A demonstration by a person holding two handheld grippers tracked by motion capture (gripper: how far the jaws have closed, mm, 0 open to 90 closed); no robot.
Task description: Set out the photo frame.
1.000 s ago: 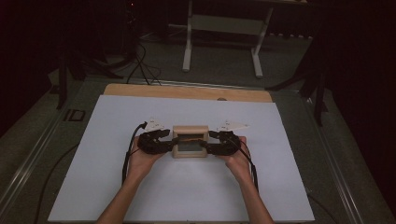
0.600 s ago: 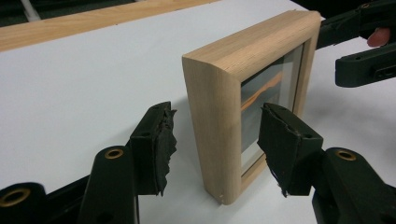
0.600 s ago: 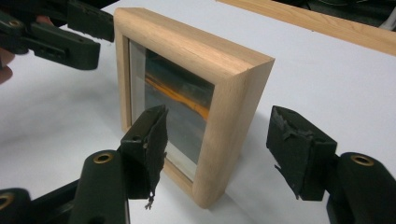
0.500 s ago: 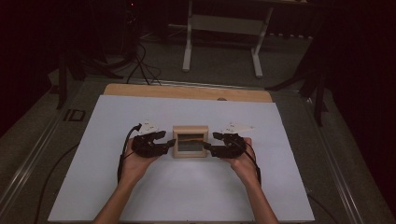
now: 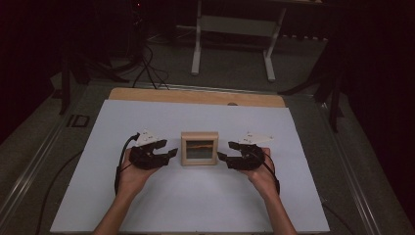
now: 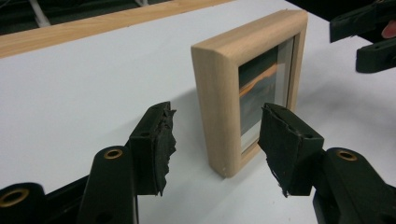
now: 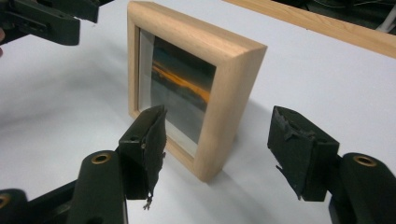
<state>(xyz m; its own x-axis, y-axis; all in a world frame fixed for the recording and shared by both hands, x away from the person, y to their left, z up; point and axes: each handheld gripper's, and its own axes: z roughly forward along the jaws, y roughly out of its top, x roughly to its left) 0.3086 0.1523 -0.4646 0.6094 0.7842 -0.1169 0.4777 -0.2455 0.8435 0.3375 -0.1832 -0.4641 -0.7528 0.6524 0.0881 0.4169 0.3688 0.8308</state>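
A small light-wood picture frame (image 5: 199, 148) stands upright on the white table top (image 5: 195, 205), holding an orange-and-dark picture behind glass. My left gripper (image 5: 169, 149) sits just left of it, open and apart from it. In the left gripper view the frame's edge (image 6: 224, 93) stands beyond the spread jaws of the left gripper (image 6: 218, 116), untouched. My right gripper (image 5: 225, 150) is just right of the frame, also open. In the right gripper view the frame (image 7: 205, 70) stands ahead of the right gripper (image 7: 219, 116), clear of both pads.
A wooden strip (image 5: 195, 96) runs along the table's far edge. A black cable (image 5: 120, 166) trails from the left gripper. Beyond the table, on the dark floor, stand a white metal stand (image 5: 232, 29) and loose cables (image 5: 147, 63).
Both grippers have drawn back sideways from the frame, left one leftward and right one rightward. The frame now stands alone between them.
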